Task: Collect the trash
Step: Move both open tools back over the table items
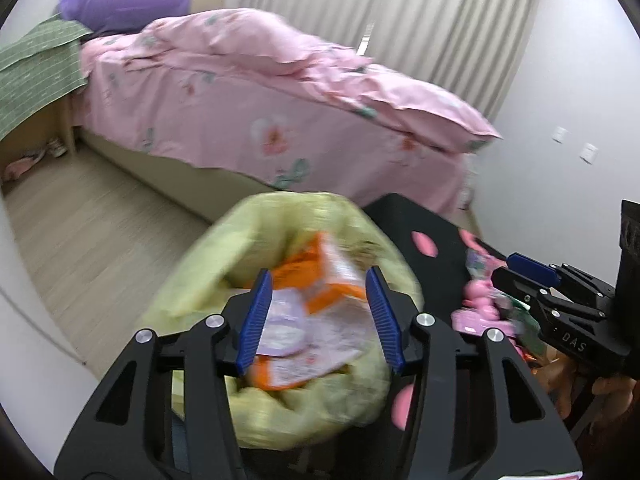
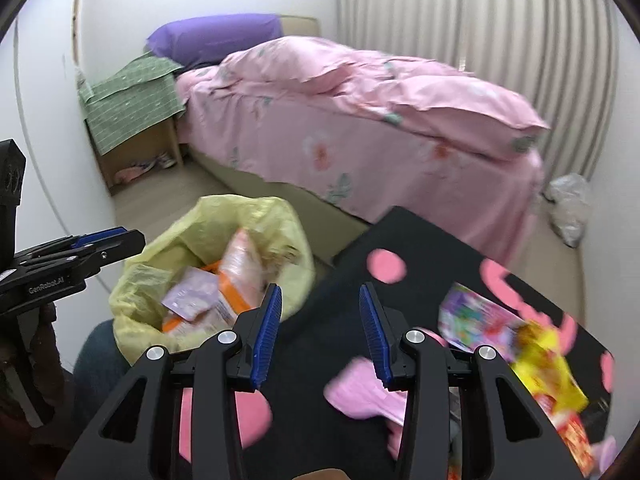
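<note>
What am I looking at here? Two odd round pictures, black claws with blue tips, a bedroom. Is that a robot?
No robot: a person holds a claw-like gripper in each hand, each with a wide-angle camera looking along its fingers. One picture is from the left gripper, above a yellow trash bag holding snack wrappers. The other is from the right gripper, above a black table with pink spots where more wrappers lie. Both grippers are open and hold nothing.
</note>
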A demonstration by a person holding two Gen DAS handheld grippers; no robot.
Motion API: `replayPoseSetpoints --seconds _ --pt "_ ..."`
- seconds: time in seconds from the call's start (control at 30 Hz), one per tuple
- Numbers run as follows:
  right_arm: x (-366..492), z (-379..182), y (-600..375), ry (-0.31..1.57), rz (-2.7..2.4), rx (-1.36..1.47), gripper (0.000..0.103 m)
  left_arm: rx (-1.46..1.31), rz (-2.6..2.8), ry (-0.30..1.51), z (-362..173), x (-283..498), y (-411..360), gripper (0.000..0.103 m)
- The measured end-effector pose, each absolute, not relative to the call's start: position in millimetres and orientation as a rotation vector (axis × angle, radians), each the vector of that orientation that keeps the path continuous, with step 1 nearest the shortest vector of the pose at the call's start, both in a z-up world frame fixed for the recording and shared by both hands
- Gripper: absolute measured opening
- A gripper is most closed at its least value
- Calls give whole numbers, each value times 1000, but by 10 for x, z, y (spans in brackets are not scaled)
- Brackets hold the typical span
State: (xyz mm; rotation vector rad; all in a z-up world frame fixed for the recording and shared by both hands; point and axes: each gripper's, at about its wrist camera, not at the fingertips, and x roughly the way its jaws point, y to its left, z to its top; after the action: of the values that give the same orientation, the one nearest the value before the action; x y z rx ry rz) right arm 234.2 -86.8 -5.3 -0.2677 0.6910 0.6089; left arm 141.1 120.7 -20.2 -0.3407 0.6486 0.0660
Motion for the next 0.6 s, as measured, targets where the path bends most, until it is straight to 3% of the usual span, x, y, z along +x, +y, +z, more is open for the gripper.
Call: replayPoseSetpoints --seconds 0.1,0.3,0.6 --pt "2246 -50 -1246 698 557 -249 49 -316 -13 648 -192 1431 905 50" --pt "1974 -149 -2166 693 430 -160 57 -271 -195 702 -313 1523 336 58" --pt "1640 -244 -2937 659 202 -171 57 -153 -414 744 -416 1823 -402 61"
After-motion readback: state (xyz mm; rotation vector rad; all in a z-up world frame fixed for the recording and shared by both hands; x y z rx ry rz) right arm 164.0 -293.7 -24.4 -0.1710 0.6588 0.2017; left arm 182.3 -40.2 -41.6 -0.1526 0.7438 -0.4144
